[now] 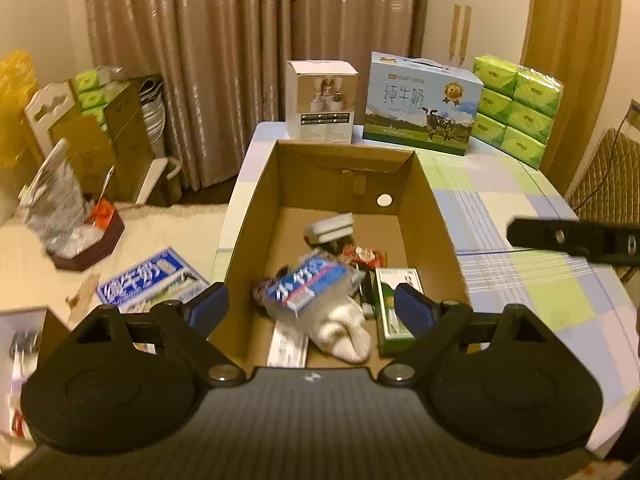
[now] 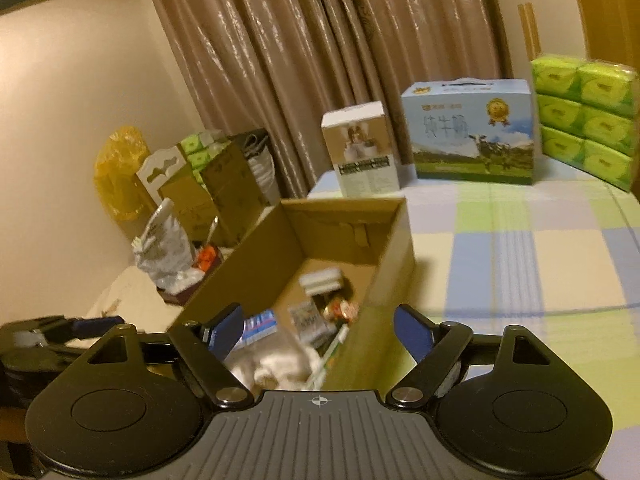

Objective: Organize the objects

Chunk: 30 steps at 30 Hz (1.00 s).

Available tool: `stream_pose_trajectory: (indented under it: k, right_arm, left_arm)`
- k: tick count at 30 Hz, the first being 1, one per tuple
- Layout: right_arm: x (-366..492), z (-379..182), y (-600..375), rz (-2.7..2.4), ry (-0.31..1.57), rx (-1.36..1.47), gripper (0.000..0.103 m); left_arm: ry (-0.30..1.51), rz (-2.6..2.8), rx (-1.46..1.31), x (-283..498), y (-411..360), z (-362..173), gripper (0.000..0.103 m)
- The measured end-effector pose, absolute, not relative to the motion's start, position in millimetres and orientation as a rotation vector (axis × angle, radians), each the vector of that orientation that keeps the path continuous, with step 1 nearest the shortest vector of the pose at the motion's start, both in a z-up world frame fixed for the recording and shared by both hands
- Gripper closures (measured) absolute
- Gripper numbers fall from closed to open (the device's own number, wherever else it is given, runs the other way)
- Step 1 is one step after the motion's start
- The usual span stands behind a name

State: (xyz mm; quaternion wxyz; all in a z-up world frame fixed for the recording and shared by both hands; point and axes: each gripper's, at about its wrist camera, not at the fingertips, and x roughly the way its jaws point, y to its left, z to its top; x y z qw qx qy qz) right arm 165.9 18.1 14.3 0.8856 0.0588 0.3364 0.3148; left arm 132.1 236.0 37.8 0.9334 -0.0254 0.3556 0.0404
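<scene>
Cardboard box sat on the table's left edge, holding a soft white sock, crinkly blue-label bag and stiff green carton. Both left gripper and right gripper were spread apart, empty. Bag looked light, slippery: pinch mid-body.

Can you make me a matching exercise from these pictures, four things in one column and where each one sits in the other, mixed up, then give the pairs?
Things
1. white sock
2. milk carton with the cow
3. green tissue packs
4. left tool

Places
A. far right corner of the table
B. lying inside the cardboard box
C. open, over the near end of the box
D. standing beyond the box, between the white box and the tissues

Pairs: 1-B, 2-D, 3-A, 4-C
</scene>
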Motion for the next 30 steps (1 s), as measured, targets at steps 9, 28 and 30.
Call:
stream_pose_trajectory:
  k: [9,28,30]
  right_arm:
    - [101,20,-4,0.605,0.751,0.04,0.002]
    - [42,37,-29,0.57,0.782,-0.041,0.002]
    - [39,39,-29,0.56,0.781,-0.047,0.002]
  left_arm:
    - [0.716,0.111,-0.056,68,214,52,0.001]
    - [0.724,0.131,-0.071,6,182,76,0.001]
    - [0.718,0.136,-0.063,2,179,78,0.001]
